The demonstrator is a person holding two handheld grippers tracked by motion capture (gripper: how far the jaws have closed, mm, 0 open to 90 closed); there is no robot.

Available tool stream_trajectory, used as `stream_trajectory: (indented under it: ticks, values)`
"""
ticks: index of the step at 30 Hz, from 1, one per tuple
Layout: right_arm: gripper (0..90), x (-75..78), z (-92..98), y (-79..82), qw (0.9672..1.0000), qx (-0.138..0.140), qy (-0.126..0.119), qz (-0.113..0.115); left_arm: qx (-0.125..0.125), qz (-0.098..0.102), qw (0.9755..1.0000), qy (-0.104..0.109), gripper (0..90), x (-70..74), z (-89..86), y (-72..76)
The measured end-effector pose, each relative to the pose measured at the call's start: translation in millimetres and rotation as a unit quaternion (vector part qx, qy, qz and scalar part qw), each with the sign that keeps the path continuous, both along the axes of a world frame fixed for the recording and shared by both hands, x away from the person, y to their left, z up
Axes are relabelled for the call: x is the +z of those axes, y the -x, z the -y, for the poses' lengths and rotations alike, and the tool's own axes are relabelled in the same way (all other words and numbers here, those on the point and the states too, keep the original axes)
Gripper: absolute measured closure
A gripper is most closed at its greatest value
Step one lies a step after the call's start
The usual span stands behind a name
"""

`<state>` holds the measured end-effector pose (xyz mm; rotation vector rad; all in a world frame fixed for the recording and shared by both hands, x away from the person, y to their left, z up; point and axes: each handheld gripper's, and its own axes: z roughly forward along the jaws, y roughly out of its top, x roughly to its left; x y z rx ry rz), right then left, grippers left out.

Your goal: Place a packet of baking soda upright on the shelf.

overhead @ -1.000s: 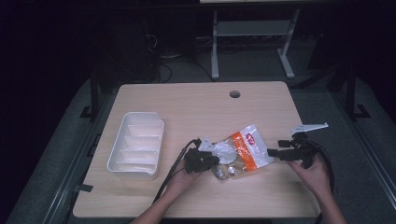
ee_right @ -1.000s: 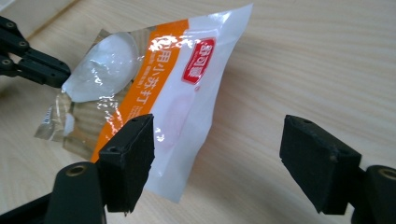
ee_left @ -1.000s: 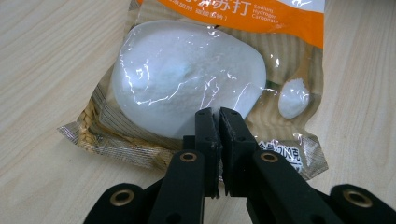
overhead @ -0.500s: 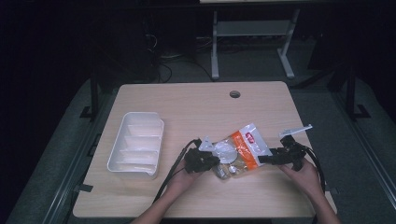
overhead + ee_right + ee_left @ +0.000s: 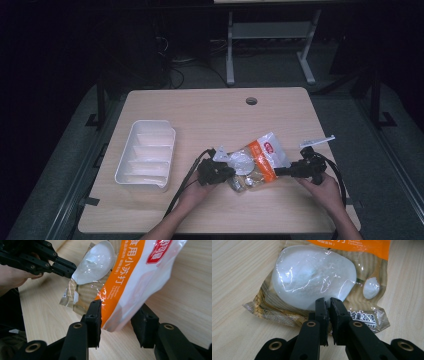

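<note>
A plastic bag point(image 5: 260, 156) with an orange band, a red logo and a clear window of white powder lies on the wooden table point(image 5: 210, 120), right of centre. My left gripper point(image 5: 329, 301) is shut on the bag point(image 5: 312, 275) at its clear lower edge, and it also appears in the high view point(image 5: 230, 173) and the right gripper view point(image 5: 68, 268). My right gripper point(image 5: 121, 307) is open, with one jaw on each side of the bag's point(image 5: 140, 272) white end, which is lifted off the table. In the high view the right gripper point(image 5: 278, 171) meets the bag from the right.
A white compartment tray point(image 5: 145, 155) stands at the left of the table. A cable hole point(image 5: 251, 101) sits near the far edge. Black cables point(image 5: 186, 182) trail from the left gripper toward the near edge. A metal frame point(image 5: 270, 35) stands on the floor beyond the table.
My right gripper has moved left and down to the bag, and its open jaws now straddle the bag's end. The left gripper has kept its hold.
</note>
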<state>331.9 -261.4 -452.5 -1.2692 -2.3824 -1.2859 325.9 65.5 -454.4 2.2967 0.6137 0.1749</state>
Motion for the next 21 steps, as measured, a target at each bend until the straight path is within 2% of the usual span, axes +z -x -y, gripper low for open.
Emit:
stream_trajectory:
  ticks: [4,12,13,17,21]
  values:
    - [59.7,-2.0,-6.0,-2.0,1.0,-0.006,0.005,-0.003,0.001,0.001,1.0,0.001,84.0,-0.3,0.5,0.2]
    - [69.4,-8.8,-18.3,-6.6,0.9997,-0.02,0.008,-0.011,0.002,0.001,1.0,0.003,83.6,-0.7,1.0,0.3]
    - [75.4,-9.6,-19.9,-7.7,0.9997,-0.023,0.005,-0.009,0.003,0.003,1.0,0.001,83.1,-0.7,1.2,0.5]
    - [85.6,-8.0,-21.5,-8.7,0.9996,-0.027,-0.006,-0.005,0.002,0.002,1.0,-0.001,81.1,-1.0,0.8,-0.2]
    - [88.9,-3.2,-22.6,-9.1,0.9995,-0.032,-0.007,0.006,0.004,0.001,1.0,-0.004,76.7,-0.5,0.0,0.1]
